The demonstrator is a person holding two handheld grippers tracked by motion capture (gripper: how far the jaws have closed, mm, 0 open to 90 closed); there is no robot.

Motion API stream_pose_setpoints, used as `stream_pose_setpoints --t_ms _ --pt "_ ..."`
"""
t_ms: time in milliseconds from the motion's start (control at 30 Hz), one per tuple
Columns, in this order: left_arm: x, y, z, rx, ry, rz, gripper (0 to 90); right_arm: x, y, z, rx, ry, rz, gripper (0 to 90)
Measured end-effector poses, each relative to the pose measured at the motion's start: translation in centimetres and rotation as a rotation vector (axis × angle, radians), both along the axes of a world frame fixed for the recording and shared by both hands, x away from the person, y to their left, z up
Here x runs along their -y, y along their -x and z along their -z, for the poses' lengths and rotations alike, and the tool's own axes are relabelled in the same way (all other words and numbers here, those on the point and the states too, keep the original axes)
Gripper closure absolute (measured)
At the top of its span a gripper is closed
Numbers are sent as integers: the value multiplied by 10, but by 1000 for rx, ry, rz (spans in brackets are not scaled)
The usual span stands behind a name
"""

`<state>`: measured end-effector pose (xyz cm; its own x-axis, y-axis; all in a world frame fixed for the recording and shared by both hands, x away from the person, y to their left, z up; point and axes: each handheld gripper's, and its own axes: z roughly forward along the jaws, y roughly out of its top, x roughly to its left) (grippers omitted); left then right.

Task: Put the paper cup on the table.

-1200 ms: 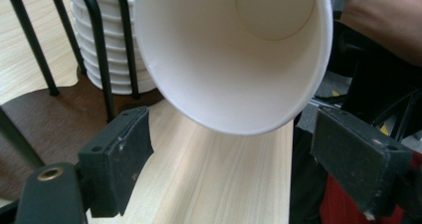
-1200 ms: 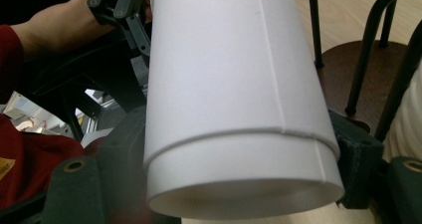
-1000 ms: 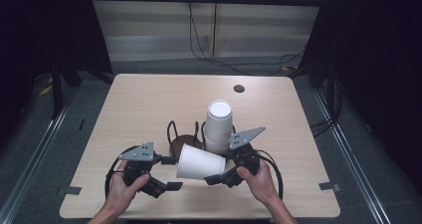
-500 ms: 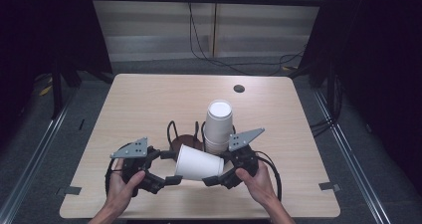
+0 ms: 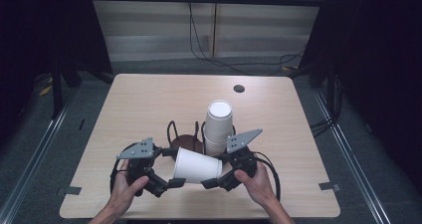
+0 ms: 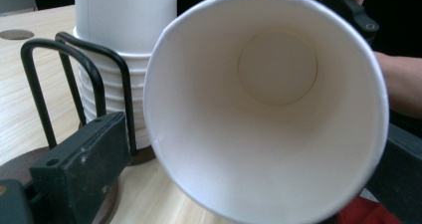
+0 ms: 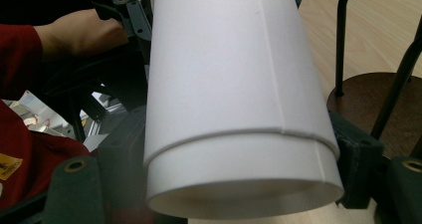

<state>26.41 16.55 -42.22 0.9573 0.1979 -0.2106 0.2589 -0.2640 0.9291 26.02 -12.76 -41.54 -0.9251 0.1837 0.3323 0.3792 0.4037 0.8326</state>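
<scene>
A white paper cup [image 5: 196, 165] lies on its side above the table's front, held between my two grippers. My right gripper [image 5: 216, 170] is shut on its base end; in the right gripper view the cup [image 7: 229, 74] sits between both jaws. My left gripper [image 5: 173, 168] is open, its jaws straddling the cup's mouth. The left gripper view looks straight into the empty cup [image 6: 268, 109]. Just behind, a stack of white cups [image 5: 218, 124] stands upright in a black wire holder [image 6: 45, 94] on a round brown base [image 5: 189, 142].
The light wooden table [image 5: 149, 104] has a small round dark hole [image 5: 239, 88] near its far edge. Cables trail from both grippers onto the table front. Dark floor and metal rails surround the table.
The left gripper drew back a little to the left, then came in again at the cup's mouth. The right gripper kept hold of the cup, which barely moved.
</scene>
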Motion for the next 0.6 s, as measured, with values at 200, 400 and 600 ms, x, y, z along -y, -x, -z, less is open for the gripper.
stream_pose_setpoints --t_ms 200,400,600 --pt "6 2 0 1 -4 -2 0 -2 0 1 1 1 -8 246" --pt "11 1 2 -30 -14 23 0 -3 0 2 -5 16 -24 246" --pt "11 3 2 -14 -14 43 46 -5 1 2 -4 28 -31 247"
